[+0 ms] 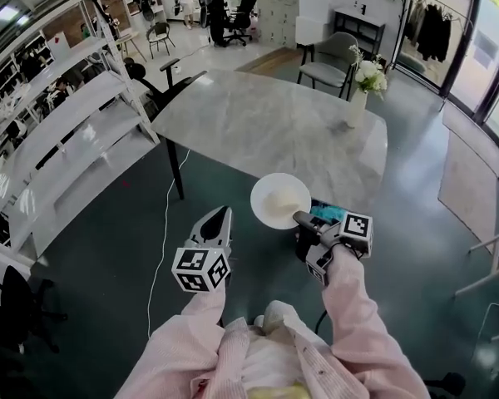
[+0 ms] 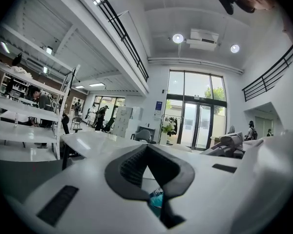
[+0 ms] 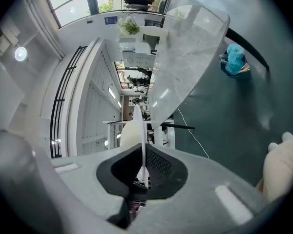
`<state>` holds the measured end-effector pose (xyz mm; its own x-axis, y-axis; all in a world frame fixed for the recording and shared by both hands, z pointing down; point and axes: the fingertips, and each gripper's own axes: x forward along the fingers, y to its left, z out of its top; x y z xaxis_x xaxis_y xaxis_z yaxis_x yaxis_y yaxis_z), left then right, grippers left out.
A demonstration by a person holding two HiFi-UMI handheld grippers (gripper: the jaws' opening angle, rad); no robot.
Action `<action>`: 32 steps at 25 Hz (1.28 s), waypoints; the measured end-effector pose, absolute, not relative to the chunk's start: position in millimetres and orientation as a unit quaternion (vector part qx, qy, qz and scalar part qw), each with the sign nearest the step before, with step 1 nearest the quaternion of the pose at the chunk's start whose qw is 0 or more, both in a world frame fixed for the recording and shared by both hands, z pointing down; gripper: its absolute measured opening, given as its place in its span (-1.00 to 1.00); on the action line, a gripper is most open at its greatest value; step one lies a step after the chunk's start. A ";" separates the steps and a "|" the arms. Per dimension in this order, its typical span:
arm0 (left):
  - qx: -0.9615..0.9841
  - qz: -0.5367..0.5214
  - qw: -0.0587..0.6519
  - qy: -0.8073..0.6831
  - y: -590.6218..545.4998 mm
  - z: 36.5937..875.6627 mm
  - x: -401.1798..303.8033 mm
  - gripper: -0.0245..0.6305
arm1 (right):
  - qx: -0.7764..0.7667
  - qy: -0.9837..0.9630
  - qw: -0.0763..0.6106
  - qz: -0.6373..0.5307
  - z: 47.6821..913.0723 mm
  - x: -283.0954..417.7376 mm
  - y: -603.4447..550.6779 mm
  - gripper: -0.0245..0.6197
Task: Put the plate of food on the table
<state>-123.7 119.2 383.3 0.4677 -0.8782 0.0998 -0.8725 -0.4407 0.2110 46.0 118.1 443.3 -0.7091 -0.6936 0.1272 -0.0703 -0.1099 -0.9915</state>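
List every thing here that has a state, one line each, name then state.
plate: carried in the air by its rim, not yet on the table
food: a pale mound resting on the plate
right gripper: jaws shut on the plate's rim
left gripper: jaws together, empty
table: no plate on it, a vase on its far corner
vase: upright, holding flowers

a white vase holds white flowers, a grey armchair behind it. a white shelf rack stands at the left, a thin white cable lies on the dark floor, dark clothes hang far right
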 end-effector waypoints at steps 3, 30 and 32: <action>0.849 -0.011 0.126 -0.512 103.7 392.4 -122.4 -0.95 | -0.307 0.624 0.232 -0.680 448.5 47.7 104.4 -0.88; 0.843 0.030 0.172 -0.508 -172.6 419.7 -108.1 -0.95 | -0.312 0.605 0.215 -0.700 471.5 56.1 -164.6 -0.88; 0.844 0.037 0.177 -0.506 -189.7 423.9 -104.2 -0.95 | -0.314 0.605 0.214 -0.699 475.9 59.3 -179.6 -0.88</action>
